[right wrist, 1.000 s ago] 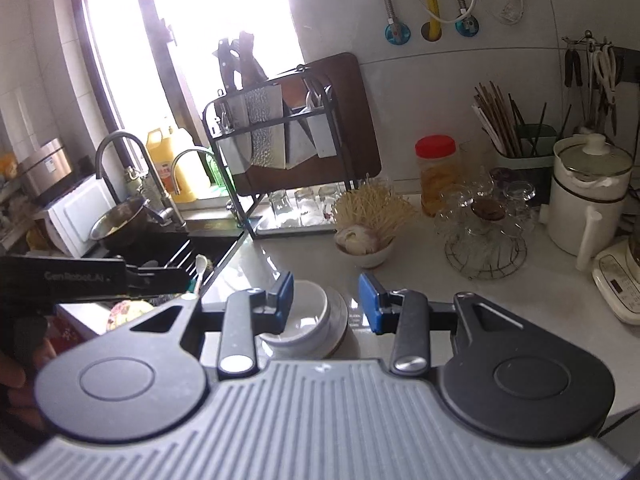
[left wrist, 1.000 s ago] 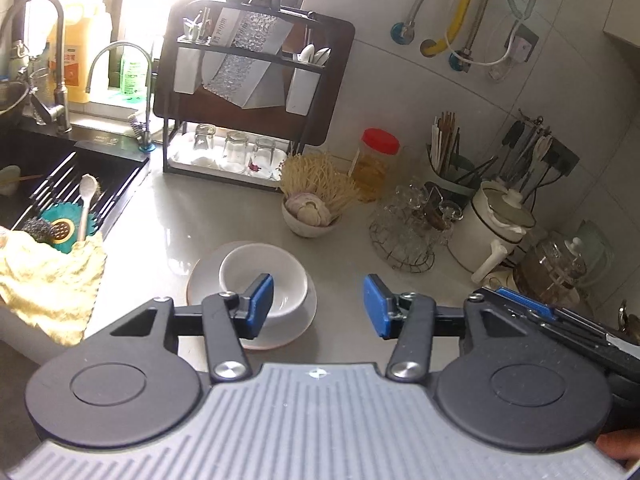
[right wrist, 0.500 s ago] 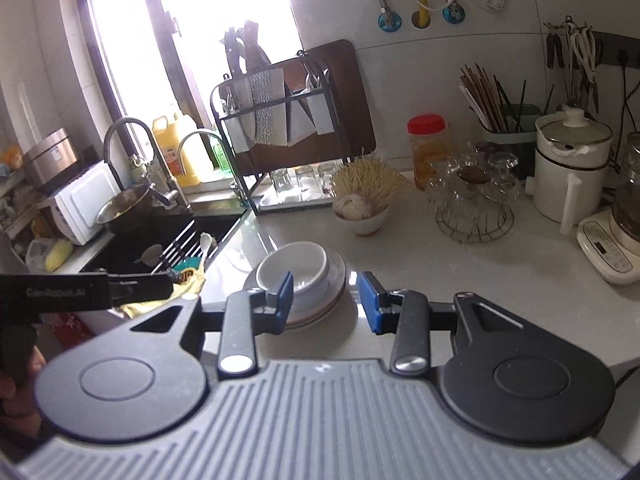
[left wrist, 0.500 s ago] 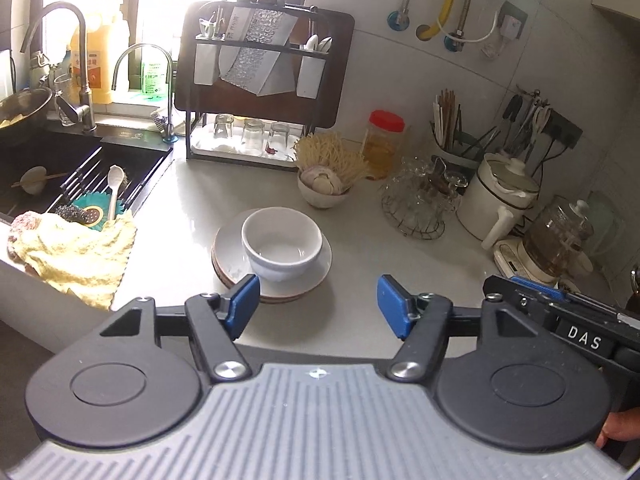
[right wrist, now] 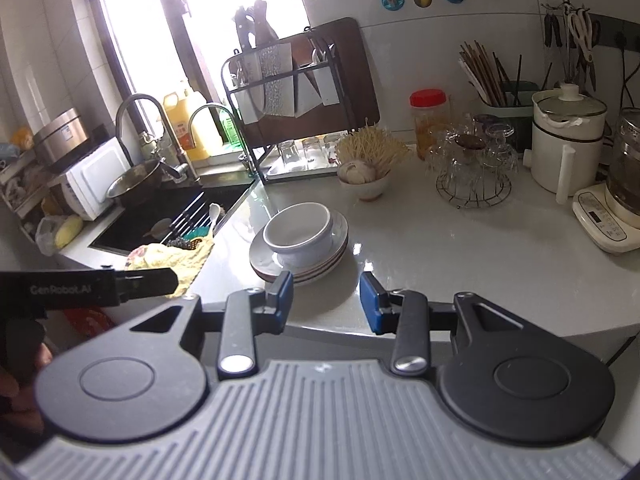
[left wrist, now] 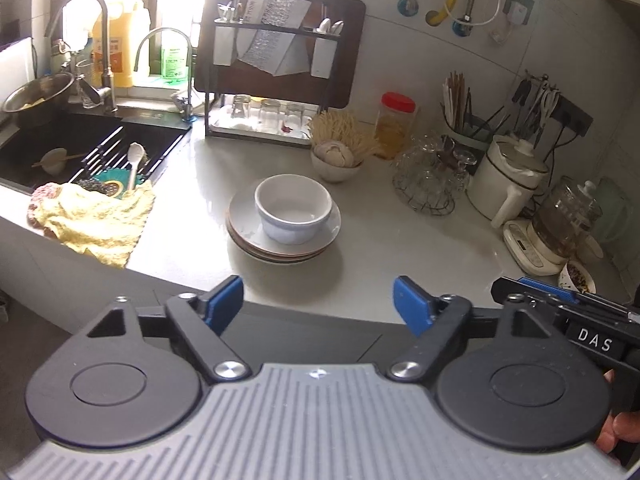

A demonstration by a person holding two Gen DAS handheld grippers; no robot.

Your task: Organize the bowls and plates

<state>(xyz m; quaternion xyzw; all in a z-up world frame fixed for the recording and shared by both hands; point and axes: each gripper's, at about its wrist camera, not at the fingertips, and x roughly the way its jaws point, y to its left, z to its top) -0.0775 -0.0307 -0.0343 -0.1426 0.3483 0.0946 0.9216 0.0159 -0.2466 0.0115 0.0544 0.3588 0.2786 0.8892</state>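
Near counter front edge, mid-span: white bowl nested atop plate stack, probably three plates, consolidated for one footprint. Left gripper empty, jaws opening wide; right gripper part-spread, empty, both short of stack.

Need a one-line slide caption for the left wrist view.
Left hand-held gripper, jaws opening and empty, faces a white bowl sitting on a stack of plates on the kitchen counter.
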